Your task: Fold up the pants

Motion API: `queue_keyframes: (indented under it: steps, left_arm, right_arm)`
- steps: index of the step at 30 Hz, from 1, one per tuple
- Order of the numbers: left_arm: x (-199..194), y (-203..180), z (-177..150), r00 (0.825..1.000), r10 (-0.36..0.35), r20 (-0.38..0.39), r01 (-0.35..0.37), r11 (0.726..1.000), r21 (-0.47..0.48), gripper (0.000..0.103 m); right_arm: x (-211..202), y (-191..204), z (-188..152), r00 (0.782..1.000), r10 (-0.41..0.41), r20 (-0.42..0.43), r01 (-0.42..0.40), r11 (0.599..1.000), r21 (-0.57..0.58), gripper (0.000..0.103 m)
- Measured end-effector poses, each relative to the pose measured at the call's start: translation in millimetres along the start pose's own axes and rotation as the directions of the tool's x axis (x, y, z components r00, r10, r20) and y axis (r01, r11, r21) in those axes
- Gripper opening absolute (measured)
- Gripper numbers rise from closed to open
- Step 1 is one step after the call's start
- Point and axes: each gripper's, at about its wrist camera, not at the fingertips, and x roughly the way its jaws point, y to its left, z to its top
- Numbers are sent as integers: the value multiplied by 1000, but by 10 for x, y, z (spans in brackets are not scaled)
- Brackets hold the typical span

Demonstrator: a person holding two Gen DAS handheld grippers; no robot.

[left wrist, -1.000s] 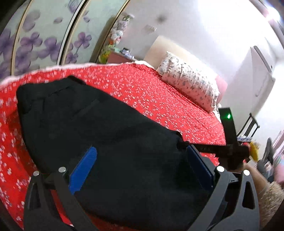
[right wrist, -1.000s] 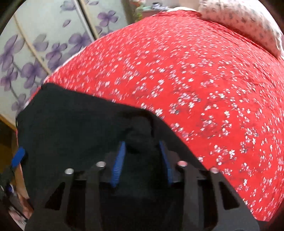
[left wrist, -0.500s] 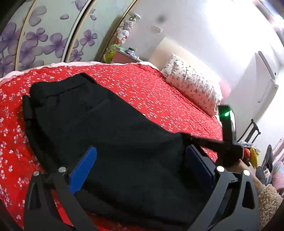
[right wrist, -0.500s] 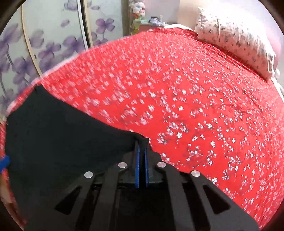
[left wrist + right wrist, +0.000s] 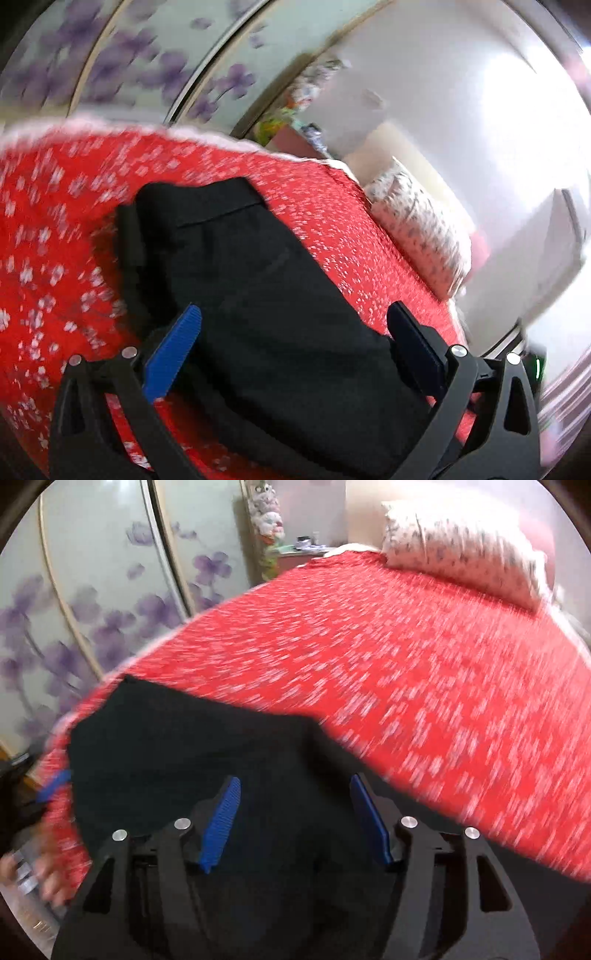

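Observation:
Black pants (image 5: 240,258) lie folded on the red flowered bedspread (image 5: 44,258), waistband at the far end. My left gripper (image 5: 294,310) hovers over their near part, jaws wide apart, with nothing pinched. In the right wrist view the pants (image 5: 184,746) fill the lower left. My right gripper (image 5: 294,779) stands just above their right edge; its jaws are opening, and the cloth lies beneath the blue pads (image 5: 221,823), free of them. Both views are blurred by motion.
A flowered pillow (image 5: 461,554) rests at the head of the bed. Sliding doors with purple flowers (image 5: 92,590) run along the bed's far side, and a small cabinet (image 5: 299,554) stands in the corner. A person's hand (image 5: 48,878) shows at the lower left.
My right gripper, shut on the pants' edge half a second ago, has opened, let the cloth go and pulled back upward. The left gripper stayed open while it shifted and rolled.

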Motion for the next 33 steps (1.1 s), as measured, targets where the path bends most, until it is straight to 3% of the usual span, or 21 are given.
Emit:
queue_keyframes:
  steps: [6, 11, 14, 18, 21, 24, 25, 27, 28, 30, 32, 33]
  left_arm:
    - [-95, 531, 159, 986, -155, -62, 136, 962, -238, 99]
    - [-15, 717, 257, 968, -227, -102, 190, 938, -289, 99]
    - [68, 705, 312, 965, -233, -123, 193, 943, -272, 99]
    - [120, 661, 386, 965, -241, -105, 211, 947, -242, 99]
    - [289, 700, 362, 968, -193, -160, 145, 951, -272, 99]
    - [305, 675, 350, 972, -179, -151, 128, 947, -293, 97]
    - [326, 676, 361, 972, -177, -154, 126, 947, -296, 94]
    - [403, 664, 366, 968, -178, -177, 117, 945, -307, 63]
    - [433, 680, 356, 966, -170, -193, 104, 944, -313, 55]
    - [487, 714, 346, 967, -146, -210, 74, 947, -314, 21]
    - [480, 739, 353, 970, -123, -208, 54, 949, -310, 7]
    - [449, 743, 358, 971, -128, -200, 60, 948, -314, 6]
  right_arm:
    - [-599, 43, -611, 987, 127, 98, -128, 992, -2, 64]
    - [-794, -183, -910, 958, 192, 214, -207, 977, 48, 65]
    - [-768, -344, -1045, 936, 231, 265, -270, 956, 118, 65]
    - [-651, -422, -1098, 939, 251, 235, -291, 945, 150, 65]
    - [-677, -385, -1128, 934, 263, 242, -301, 944, 133, 66]
    - [-692, -358, -1125, 925, 283, 252, -322, 938, 129, 68]
    - [-687, -342, -1130, 925, 284, 252, -322, 938, 126, 68]
    - [-659, -313, -1125, 925, 288, 249, -325, 938, 121, 68]
    - [-651, -301, -1146, 924, 291, 247, -328, 937, 123, 68]
    - [-616, -274, -1166, 925, 296, 238, -331, 935, 125, 68]
    - [-606, -245, -1187, 927, 296, 229, -329, 936, 123, 68]
    - [-606, -233, -1196, 928, 296, 228, -329, 936, 122, 68]
